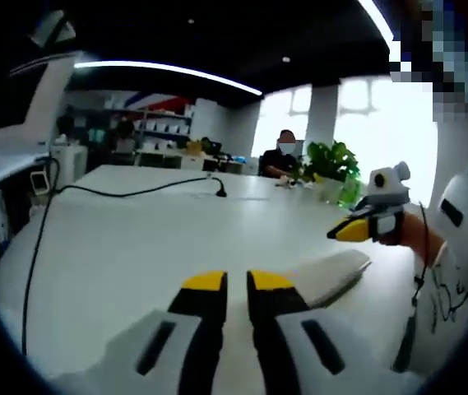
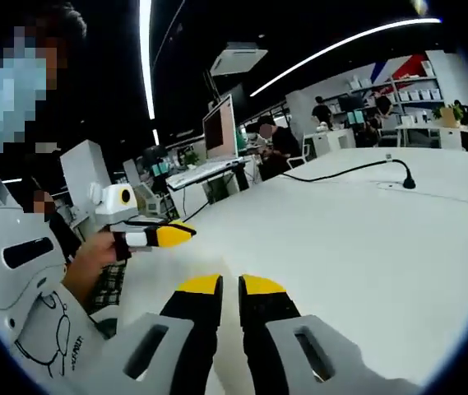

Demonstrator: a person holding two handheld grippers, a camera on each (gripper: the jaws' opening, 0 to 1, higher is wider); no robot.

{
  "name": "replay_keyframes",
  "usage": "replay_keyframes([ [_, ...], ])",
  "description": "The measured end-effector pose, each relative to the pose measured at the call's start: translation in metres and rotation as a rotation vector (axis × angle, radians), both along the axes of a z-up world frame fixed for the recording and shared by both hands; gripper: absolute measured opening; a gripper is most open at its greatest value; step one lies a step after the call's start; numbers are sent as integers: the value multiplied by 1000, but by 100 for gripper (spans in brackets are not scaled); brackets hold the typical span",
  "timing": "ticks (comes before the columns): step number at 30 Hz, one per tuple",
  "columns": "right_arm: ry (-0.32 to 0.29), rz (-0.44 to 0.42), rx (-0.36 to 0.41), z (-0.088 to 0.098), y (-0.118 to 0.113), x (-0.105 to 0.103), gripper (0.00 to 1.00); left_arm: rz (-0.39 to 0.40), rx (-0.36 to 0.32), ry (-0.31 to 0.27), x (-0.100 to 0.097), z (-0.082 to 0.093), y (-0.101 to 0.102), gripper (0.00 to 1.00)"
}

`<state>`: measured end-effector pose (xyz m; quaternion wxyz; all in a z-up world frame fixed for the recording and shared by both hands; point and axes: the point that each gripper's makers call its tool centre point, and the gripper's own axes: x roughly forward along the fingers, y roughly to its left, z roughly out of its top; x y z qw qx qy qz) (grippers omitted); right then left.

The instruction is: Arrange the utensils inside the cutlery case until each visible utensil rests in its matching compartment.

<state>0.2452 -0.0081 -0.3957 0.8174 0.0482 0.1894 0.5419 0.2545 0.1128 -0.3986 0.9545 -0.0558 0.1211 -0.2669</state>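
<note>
Left claw [image 1: 237, 284] and right claw [image 2: 221, 286]: jaws nearly closed, nothing held, above white desk [image 1: 135, 239]. Pale flat item [image 1: 332, 276] beyond left claw, identity unclear; cutlery case and utensils not located. Judgement: utensils stiff, light, slippery; grip mid-handle.

A pale, flat cutlery case [image 1: 332, 276] lies on the white table [image 1: 135, 239]. Its contents cannot be made out. It sits just beyond the right jaw.

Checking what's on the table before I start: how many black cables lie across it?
1. The black cable runs across the white table to a small plug end. More may lie outside these views.
</note>
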Motion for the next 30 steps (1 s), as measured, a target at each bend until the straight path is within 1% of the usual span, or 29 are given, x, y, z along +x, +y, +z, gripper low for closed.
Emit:
replay_keyframes([
  [3,-5,15,-10,-1,10,-2,5,-64,25,-27,3,3,-13,9],
  [4,-5,14,-18,-3,12,-2,5,-103,39,-19,3,1,-20,8],
  [6,9,14,-45,-10,13,-2,5,-158,107,-31,4,-3,-27,5],
  [7,18,21,-60,-13,14,-5,5,-203,162,-14,2,-9,-31,4],
  [9,17,34,-81,-16,16,-9,6,-280,273,-22,-1,-12,-34,5],
  [10,15,43,-90,-17,17,-10,6,-317,311,-30,-4,-10,-35,5],
  [11,15,48,-96,-16,18,-12,6,-348,329,-19,-5,-8,-35,5],
  [12,14,52,-101,-16,19,-13,6,-370,331,-12,-6,-4,-35,6],
  [13,13,59,-110,-15,20,-15,6,-408,338,12,-9,-3,-35,6],
  [14,12,61,-116,-15,21,-16,6,-436,364,28,-12,-2,-35,6],
  [16,17,69,-132,-17,22,-19,5,-518,452,13,-17,-1,-37,6],
  [18,28,73,-146,-20,23,-22,4,-584,497,57,-21,-7,-39,5],
  [19,32,76,-154,-22,24,-23,4,-625,532,89,-21,-14,-39,5],
  [21,35,78,-170,-24,23,-26,4,-648,565,103,-17,-18,-38,5],
  [22,35,78,-172,-24,23,-26,4,-651,564,101,-13,-16,-38,5],
  [23,36,77,-173,-24,22,-26,4,-672,568,113,-15,-17,-39,4],
  [25,42,67,-172,-24,20,-25,4,-708,555,106,-21,-15,-50,4],
  [26,47,64,-172,-25,18,-25,4,-710,553,103,-23,-15,-55,1],
  [27,52,61,-171,-25,17,-25,4,-722,553,104,-24,-15,-58,0],
  [28,62,57,-170,-25,16,-24,4,-762,579,128,-27,-18,-54,0],
  [29,80,62,-176,-26,15,-26,1,-786,623,135,-28,-23,-53,0],
  [30,80,62,-175,-26,15,-25,0,-788,648,131,-26,-24,-53,0],
])
